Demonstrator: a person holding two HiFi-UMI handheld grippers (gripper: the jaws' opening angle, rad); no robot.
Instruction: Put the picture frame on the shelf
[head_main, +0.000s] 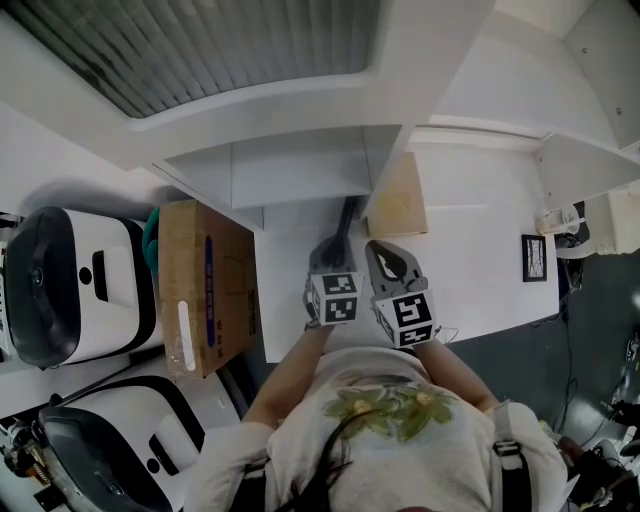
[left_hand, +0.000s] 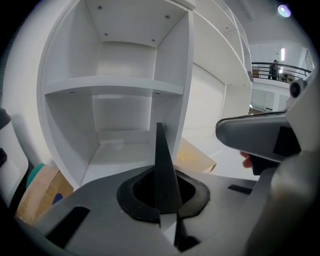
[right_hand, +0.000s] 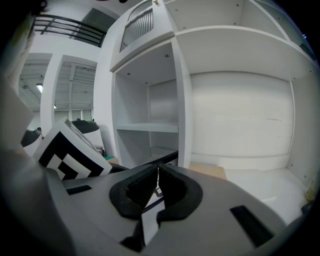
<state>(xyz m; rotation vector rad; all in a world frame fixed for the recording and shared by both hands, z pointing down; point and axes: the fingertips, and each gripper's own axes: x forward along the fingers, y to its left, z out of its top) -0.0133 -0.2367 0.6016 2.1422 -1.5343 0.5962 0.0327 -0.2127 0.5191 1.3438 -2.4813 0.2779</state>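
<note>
The picture frame (head_main: 534, 258), small with a black border, lies flat on the white surface at the far right, well apart from both grippers. The white shelf unit (head_main: 300, 165) stands ahead, its compartments (left_hand: 115, 85) bare. My left gripper (head_main: 343, 218) points into the lower compartment; its jaws are shut into one thin dark blade (left_hand: 159, 131) with nothing held. My right gripper (head_main: 388, 262) is beside it on the right, and its pads meet at the tip (right_hand: 158, 169) with nothing between them. The frame is not in either gripper view.
A flat brown board (head_main: 398, 197) lies on the white surface against the shelf's divider, just beyond my right gripper. A cardboard box (head_main: 205, 285) stands left of the shelf, with white and black appliances (head_main: 70, 280) further left. The surface's front edge runs near the person's body.
</note>
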